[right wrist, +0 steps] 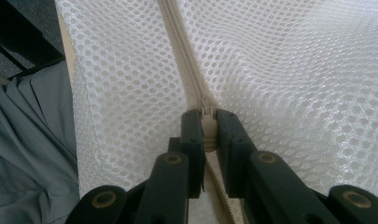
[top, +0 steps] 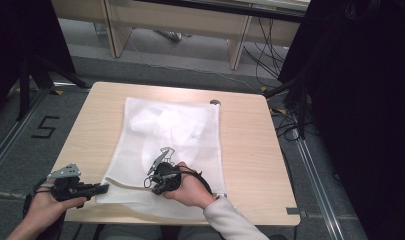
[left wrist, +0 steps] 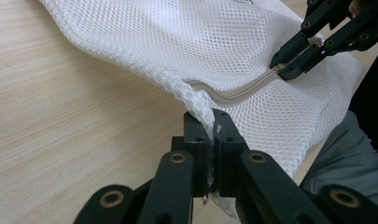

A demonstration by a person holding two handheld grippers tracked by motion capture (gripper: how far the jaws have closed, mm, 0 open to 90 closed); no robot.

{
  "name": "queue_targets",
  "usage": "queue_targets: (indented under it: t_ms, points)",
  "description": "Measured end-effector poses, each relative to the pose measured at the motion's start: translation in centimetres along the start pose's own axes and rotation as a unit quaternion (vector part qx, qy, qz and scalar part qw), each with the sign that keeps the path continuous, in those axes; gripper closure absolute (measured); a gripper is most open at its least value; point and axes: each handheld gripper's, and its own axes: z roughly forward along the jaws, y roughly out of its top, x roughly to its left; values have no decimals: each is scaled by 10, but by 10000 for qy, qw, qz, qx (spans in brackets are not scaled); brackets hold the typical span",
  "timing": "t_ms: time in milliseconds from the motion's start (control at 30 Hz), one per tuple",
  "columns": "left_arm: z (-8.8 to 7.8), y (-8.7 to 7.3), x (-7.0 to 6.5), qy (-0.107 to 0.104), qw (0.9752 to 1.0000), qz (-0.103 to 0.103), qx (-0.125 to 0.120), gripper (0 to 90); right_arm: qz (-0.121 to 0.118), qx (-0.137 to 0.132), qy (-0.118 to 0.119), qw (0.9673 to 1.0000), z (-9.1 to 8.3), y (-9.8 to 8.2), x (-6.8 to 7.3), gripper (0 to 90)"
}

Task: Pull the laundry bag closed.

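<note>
A white mesh laundry bag [top: 190,145] lies flat on the wooden table [top: 250,145], with pale cloth [top: 162,122] bunched inside its far half. A beige zipper [left wrist: 233,94] runs along the bag's near edge. My left gripper [top: 106,188] is shut on the bag's near left corner, with mesh pinched between its jaws [left wrist: 210,123]. My right gripper [top: 149,185] is shut on the zipper pull [right wrist: 206,112], a short way along the zipper [right wrist: 177,37] from the left one. The left gripper view shows the right gripper [left wrist: 281,66] clamped on the zipper line.
A small dark round disc [top: 215,102] sits at the table's far edge. A person's grey trousers [right wrist: 28,140] show below the near table edge. Black stands [top: 27,75] flank the table, cables [top: 285,125] trail at right, and a "5" [top: 44,127] marks the floor.
</note>
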Motion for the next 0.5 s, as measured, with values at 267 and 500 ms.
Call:
queue_targets:
  t_ms: [267,500]
  points:
    - [0,0,0,17,10000,-20,-23,854,25,78,-59,9999,-3,-3,-2,824]
    - [0,0,0,17,10000,-12,-15,855,-28,64,-58,10000,-4,-4,-3,823]
